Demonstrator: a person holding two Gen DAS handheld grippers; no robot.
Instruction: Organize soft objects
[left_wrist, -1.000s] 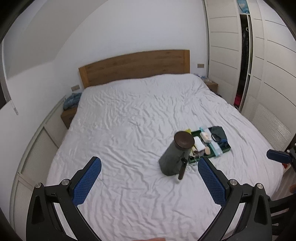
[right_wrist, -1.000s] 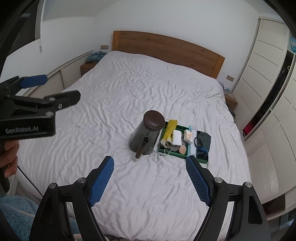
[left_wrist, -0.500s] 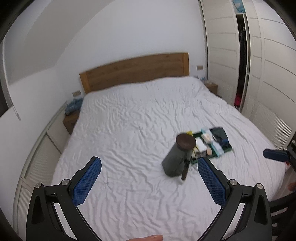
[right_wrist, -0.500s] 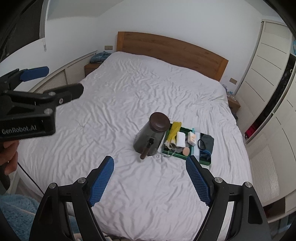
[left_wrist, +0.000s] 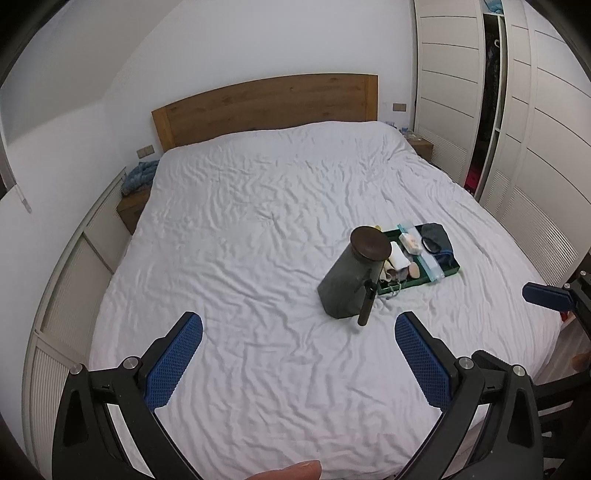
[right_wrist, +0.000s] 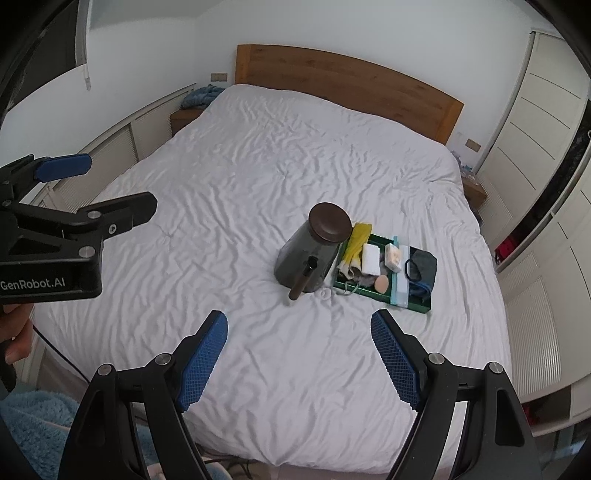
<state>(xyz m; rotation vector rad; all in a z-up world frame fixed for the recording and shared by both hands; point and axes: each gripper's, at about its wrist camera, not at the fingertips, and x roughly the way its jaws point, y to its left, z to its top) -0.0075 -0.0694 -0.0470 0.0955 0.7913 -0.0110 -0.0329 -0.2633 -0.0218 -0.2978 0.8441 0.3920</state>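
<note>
Barely anything is changing: the left gripper (left_wrist: 298, 352) and right gripper (right_wrist: 299, 356) are hanging wide open and empty above the wrinkled white bedsheet (right_wrist: 258, 177), as a second ago. The soft items, seemingly cloths and sponges, are sitting in the shallow green tray (right_wrist: 419, 306) beside the lidded grey canister (right_wrist: 314, 251), untouched.

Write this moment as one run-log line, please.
left gripper: open, empty | right gripper: open, empty | green tray: on bed, untouched

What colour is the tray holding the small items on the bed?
Green. The tray shows best in the right wrist view, beside the dark lidded container.
</note>
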